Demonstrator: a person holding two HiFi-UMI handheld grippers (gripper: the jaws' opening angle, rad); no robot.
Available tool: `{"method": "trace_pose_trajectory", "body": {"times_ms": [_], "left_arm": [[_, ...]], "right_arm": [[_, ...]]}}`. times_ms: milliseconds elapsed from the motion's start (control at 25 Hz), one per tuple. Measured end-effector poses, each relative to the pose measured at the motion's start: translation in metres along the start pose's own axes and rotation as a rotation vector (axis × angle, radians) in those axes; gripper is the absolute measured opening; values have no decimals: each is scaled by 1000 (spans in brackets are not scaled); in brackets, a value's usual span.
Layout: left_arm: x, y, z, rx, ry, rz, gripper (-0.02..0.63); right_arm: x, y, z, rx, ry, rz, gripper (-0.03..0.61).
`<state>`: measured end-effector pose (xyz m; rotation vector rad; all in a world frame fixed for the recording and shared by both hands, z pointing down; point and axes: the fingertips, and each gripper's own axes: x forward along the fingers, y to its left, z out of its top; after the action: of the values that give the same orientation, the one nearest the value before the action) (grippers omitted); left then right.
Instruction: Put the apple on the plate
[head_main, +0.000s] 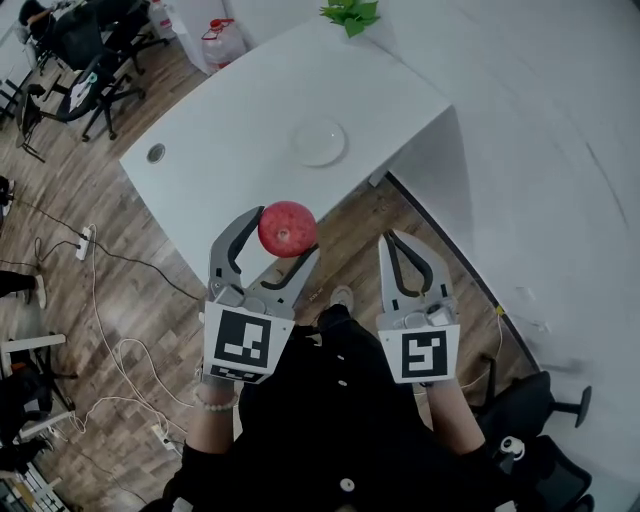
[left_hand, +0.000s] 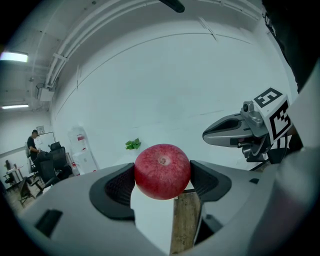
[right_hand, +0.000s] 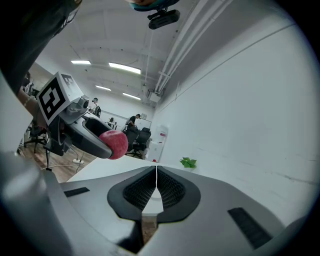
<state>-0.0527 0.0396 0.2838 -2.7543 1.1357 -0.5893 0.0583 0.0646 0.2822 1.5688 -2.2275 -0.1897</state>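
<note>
Red apple (head_main: 287, 228) is clamped between the jaws of the left tongs (head_main: 283, 236) and held in the air at about the near edge of the white worktop (head_main: 230, 130). The plate (head_main: 318, 141) sits bare on the worktop, ahead of the apple and slightly to its right, well apart from it. The coming move is judged to be forward and a little right, then down. The right tongs (head_main: 405, 245) are closed jaw against jaw, holding nothing.

Plant (head_main: 350, 15) cropped (top edge).
</note>
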Motion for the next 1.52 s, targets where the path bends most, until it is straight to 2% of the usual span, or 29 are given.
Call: {"method": "trace_pose_trajectory", "body": {"times_ms": [200, 560, 760, 1200, 1520], "left_arm": [[21, 5, 10, -33, 17, 48, 357], [58, 8, 19, -27, 15, 115, 357], [70, 12, 20, -73, 34, 171, 357], [84, 16, 15, -60, 46, 217, 357], [83, 13, 11, -72, 49, 226, 357]], "right_arm": [[18, -26, 1, -6, -23, 30, 43], [42, -65, -5, -25, -60, 83, 43], [54, -80, -9, -34, -72, 114, 43], [72, -89, -14, -58, -99, 171, 43], [72, -88, -17, -56, -91, 180, 43]]}}
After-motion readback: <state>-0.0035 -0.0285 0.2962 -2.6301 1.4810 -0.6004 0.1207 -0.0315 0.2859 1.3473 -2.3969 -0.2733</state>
